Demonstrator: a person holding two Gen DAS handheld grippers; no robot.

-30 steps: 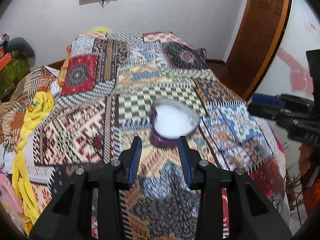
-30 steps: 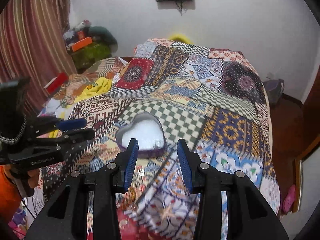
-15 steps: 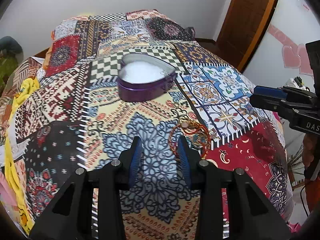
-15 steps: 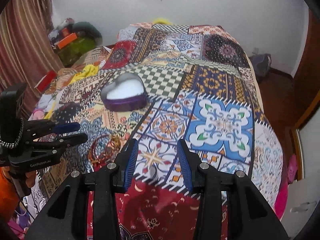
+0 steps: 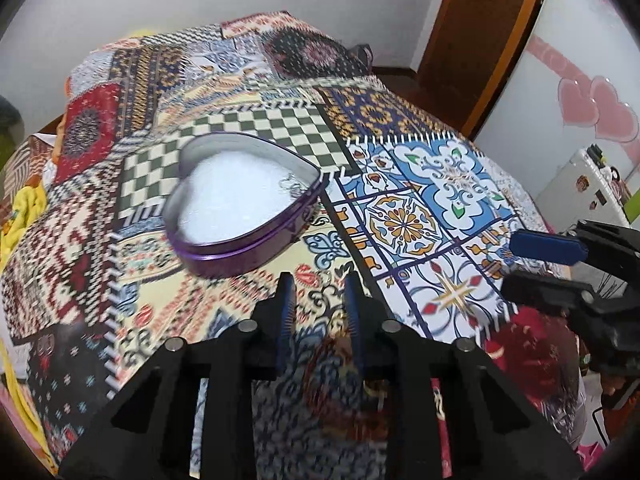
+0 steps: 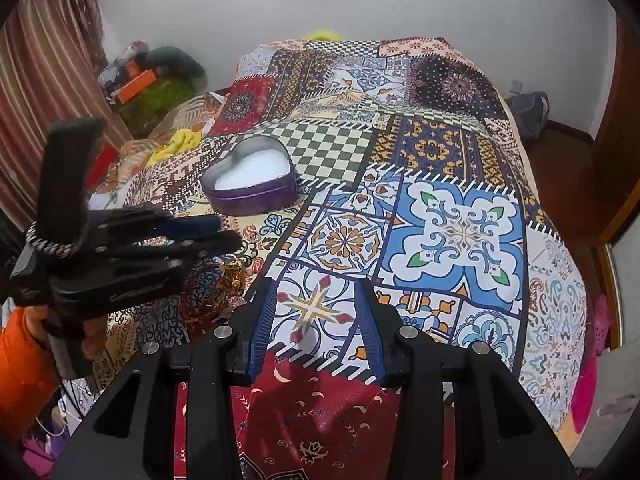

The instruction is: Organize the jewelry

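A: How do the jaws of the left gripper (image 5: 319, 286) stand?

B: They are apart, with nothing between them. Just behind and below the tips lies a heap of gold and red bangles (image 5: 344, 364) on the bedspread (image 5: 416, 216); it is blurred.

A: And the right gripper (image 6: 318, 294)?

B: Its jaws are apart too, and hold nothing. Only the patterned cloth shows between them.

A: Where is the box?

B: The purple heart-shaped box (image 5: 244, 204) is ahead of the left jaws, a little to their left, open, with white padding inside. A small silver piece (image 5: 294, 187) lies at its right edge. From the right jaws the box is far ahead, to the left.
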